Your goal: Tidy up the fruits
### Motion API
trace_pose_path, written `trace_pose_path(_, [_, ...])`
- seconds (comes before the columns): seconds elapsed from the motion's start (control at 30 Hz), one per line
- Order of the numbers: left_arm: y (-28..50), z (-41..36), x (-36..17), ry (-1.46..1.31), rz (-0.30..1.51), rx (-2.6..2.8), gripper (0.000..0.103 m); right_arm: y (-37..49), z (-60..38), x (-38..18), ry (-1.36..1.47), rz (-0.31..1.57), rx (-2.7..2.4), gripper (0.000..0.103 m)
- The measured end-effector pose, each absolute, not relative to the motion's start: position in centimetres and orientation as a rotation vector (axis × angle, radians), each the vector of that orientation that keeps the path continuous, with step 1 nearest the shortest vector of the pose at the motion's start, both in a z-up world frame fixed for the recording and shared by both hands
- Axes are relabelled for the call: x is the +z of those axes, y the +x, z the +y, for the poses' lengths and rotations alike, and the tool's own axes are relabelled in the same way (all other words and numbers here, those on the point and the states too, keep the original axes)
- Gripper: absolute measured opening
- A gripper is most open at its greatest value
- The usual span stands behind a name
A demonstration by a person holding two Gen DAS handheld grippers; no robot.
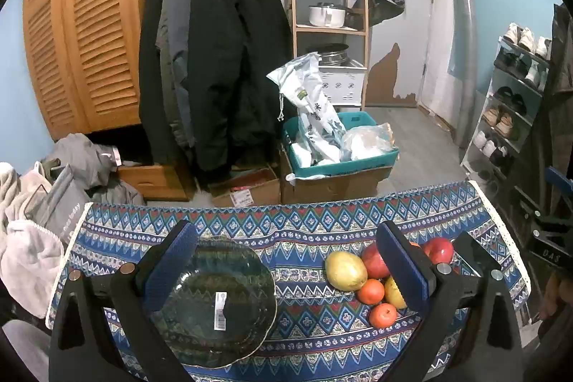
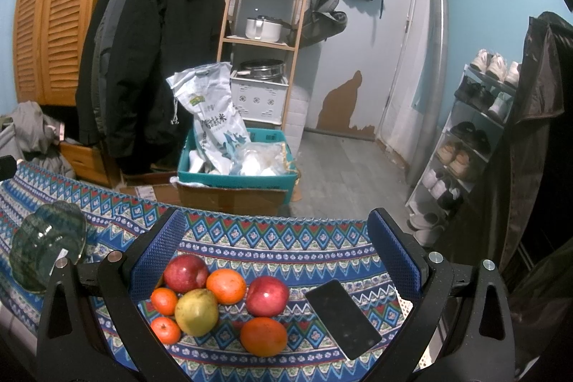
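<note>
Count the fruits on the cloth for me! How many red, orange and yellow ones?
Red apples: 2
Orange fruits: 4
Yellow-green pear: 1
Total: 7, counted in the right wrist view.

Clustered fruits beside empty glass plate

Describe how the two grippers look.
Both look alike. The left gripper and right gripper each have two matte black, arched plastic arms with silver round bolts, and broad fingers faced with textured blue pads. No cables or sleeves show.
</note>
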State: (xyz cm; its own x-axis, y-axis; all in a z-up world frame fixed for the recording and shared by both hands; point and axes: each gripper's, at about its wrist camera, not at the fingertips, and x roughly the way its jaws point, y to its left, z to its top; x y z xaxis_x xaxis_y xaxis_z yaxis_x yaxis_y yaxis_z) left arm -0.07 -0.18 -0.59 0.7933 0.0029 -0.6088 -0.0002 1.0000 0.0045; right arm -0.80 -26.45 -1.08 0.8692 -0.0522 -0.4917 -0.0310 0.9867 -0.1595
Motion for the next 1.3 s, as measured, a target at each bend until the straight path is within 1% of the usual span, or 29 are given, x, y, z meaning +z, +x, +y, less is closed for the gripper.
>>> trace_pose_path(1.3, [0.5, -0.7, -0.8, 0.002, 0.68, -0.025, 0.101, -0.9, -28.1, -1.0, -0.152, 0.527, -0.021, 0.1])
